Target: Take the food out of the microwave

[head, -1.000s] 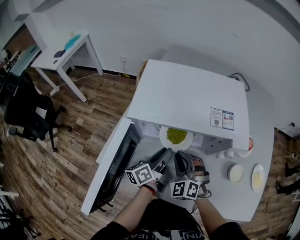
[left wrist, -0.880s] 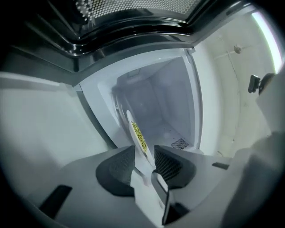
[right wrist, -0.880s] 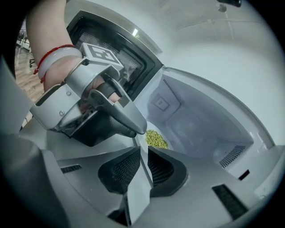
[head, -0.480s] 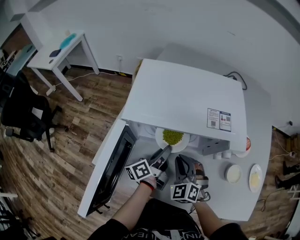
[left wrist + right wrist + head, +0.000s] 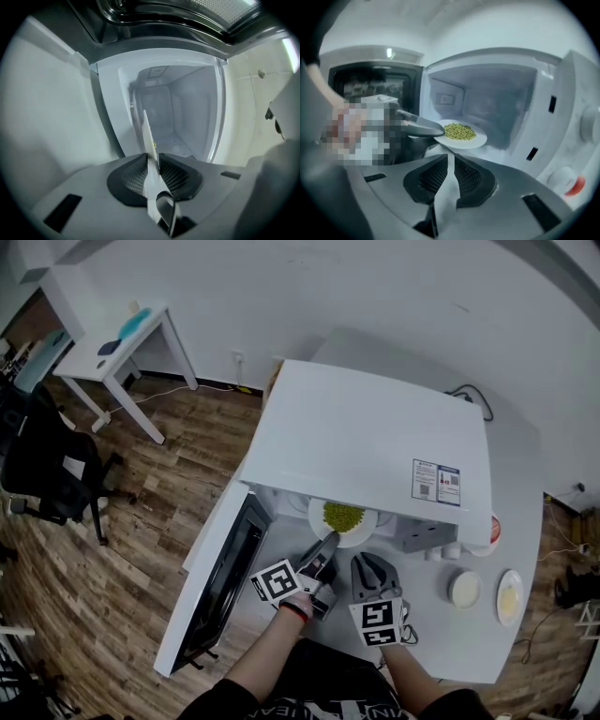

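A white plate (image 5: 361, 525) of green peas (image 5: 342, 515) sits at the mouth of the open microwave (image 5: 375, 446). My left gripper (image 5: 327, 541) has just been closing its jaws, and they now clamp the plate's near rim. In the left gripper view the plate (image 5: 148, 136) stands edge-on between the pads of that gripper (image 5: 152, 161). The right gripper view shows the plate (image 5: 480, 139) with the left gripper (image 5: 427, 130) pinching its left rim. My right gripper (image 5: 450, 161) hovers just before the plate, shut and empty; from above the right gripper (image 5: 367, 564) lies to the right of the left one.
The microwave door (image 5: 220, 587) hangs open to the left. On the counter to the right stand a small bowl (image 5: 466, 588), a plate (image 5: 511, 596) and a red-topped thing (image 5: 494, 529). A white side table (image 5: 122, 338) and an office chair (image 5: 47, 470) stand far left.
My left gripper has closed on the plate's rim. The right gripper has rolled, so its marker cube faces up, and has shifted slightly. The plate sits a little more to the left.
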The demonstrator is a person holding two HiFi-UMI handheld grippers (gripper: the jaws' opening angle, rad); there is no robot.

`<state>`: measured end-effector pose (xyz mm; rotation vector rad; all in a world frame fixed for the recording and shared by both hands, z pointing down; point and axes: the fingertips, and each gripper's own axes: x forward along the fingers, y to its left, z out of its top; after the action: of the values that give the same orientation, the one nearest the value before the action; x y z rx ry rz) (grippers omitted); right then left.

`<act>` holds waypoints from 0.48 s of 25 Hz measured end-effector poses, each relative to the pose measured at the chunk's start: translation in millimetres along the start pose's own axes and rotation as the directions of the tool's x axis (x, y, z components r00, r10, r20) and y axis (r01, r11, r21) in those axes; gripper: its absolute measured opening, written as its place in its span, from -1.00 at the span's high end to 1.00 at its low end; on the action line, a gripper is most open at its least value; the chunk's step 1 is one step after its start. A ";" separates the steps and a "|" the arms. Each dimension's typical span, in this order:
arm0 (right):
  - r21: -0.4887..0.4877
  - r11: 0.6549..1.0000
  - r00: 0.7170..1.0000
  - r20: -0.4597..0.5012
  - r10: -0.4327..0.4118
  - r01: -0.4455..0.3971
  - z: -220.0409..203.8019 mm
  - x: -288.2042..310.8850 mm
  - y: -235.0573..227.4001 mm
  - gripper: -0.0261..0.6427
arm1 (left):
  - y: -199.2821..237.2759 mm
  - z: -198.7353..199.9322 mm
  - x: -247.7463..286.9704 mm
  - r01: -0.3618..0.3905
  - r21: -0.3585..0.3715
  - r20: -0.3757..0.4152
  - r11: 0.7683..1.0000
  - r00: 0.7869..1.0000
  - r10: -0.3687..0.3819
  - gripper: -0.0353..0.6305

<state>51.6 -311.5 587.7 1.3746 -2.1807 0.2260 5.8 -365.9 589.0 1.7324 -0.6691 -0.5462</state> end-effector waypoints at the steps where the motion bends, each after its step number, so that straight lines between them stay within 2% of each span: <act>1: 0.080 0.996 0.999 0.007 0.038 -0.039 0.5 1.3 2.5 0.78 | 0.7 -0.6 -1.7 -0.004 0.001 -0.001 1.000 1.000 0.004 0.66; 3: 0.223 0.967 0.992 0.028 0.123 -0.126 1.0 4.4 10.7 0.78 | 2.7 -3.0 -5.4 -0.013 0.003 -0.007 1.000 1.000 0.013 0.69; 5: 0.372 0.908 0.981 0.062 0.184 -0.194 1.4 6.9 16.4 0.78 | 4.4 -5.4 -9.4 -0.020 0.004 -0.012 1.000 1.000 0.020 0.74; 8: 0.579 0.773 0.965 0.130 0.227 -0.260 1.9 8.8 18.2 0.78 | 6.4 -5.9 -14.7 -0.029 -0.004 -0.005 1.000 1.000 0.029 0.77; 12: 0.719 0.621 0.948 0.195 0.251 -0.312 4.1 8.2 20.7 0.77 | 7.7 -4.2 -20.8 -0.042 -0.019 0.010 0.999 0.999 0.043 0.77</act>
<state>29.3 -310.0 591.6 1.4089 -2.4751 1.3510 -7.8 -350.3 597.9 1.6952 -0.7049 -0.5311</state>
